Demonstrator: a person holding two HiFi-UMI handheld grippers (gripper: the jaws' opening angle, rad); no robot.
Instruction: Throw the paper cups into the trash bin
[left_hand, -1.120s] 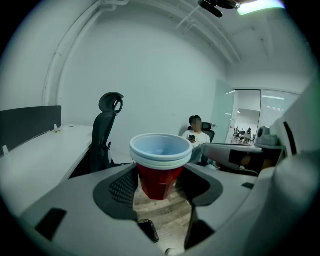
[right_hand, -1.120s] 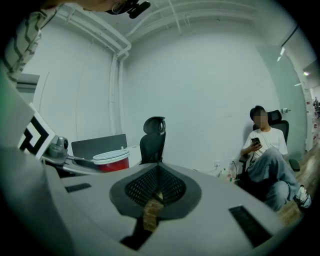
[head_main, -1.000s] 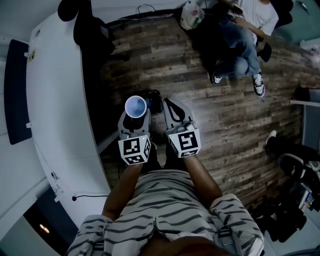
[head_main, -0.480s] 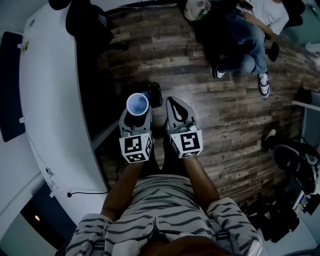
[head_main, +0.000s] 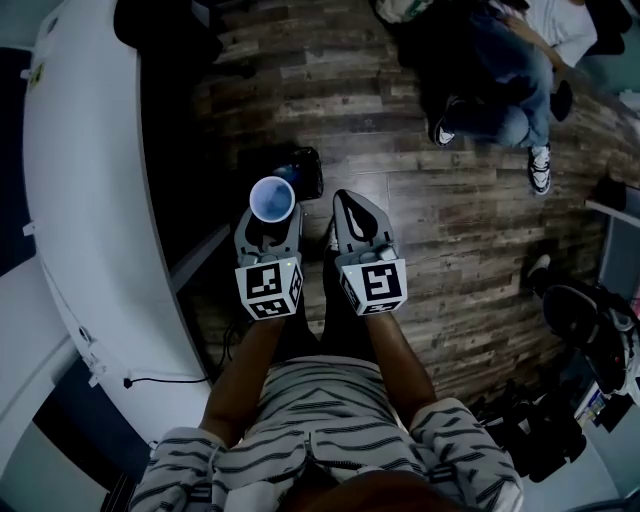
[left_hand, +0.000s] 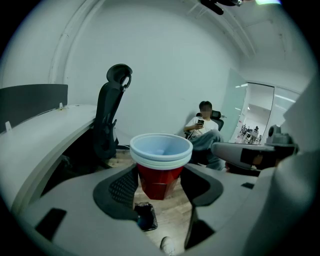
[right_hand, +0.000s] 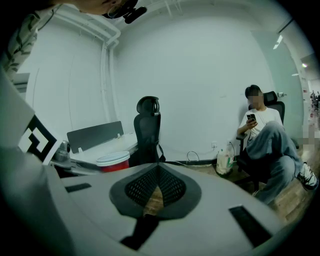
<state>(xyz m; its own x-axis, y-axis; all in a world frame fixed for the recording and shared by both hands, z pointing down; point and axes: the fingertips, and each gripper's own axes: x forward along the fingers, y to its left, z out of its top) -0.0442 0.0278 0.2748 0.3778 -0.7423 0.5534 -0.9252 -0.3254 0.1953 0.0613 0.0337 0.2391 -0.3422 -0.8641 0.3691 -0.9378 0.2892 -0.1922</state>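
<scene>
Over the last second the white table (head_main: 90, 150) has slid toward the left edge of the head view, and the seated person (head_main: 500, 80) has drifted toward the upper right corner. Both grippers have kept their place in front of the striped shirt.

The left gripper (head_main: 270, 222) holds a stack of red paper cups (head_main: 271, 197) upright, and their pale blue inside faces up at the head camera. In the left gripper view the fingers (left_hand: 122, 189) stand wide apart. Their meshed pads press on either side of the lowest cup's red wall, while several white rims sit nested above them. The stack is in the air over the wooden plank floor (head_main: 430, 240), well clear of the table.

A small dark bin (head_main: 302, 172) stands on the floor just beyond the cups in the head view. In the left gripper view it appears below the base of the stack, with a bluish sheen inside.

The right gripper (head_main: 347, 205) is just beside the left one at about the same height. Its fingers are pressed together with nothing between them, and only a sliver of floor shows under the meeting pads. In the right gripper view the cup stack shows at the left. A black office chair (right_hand: 149, 130) stands behind it at the table, and the seated person is on the right looking at a phone.
</scene>
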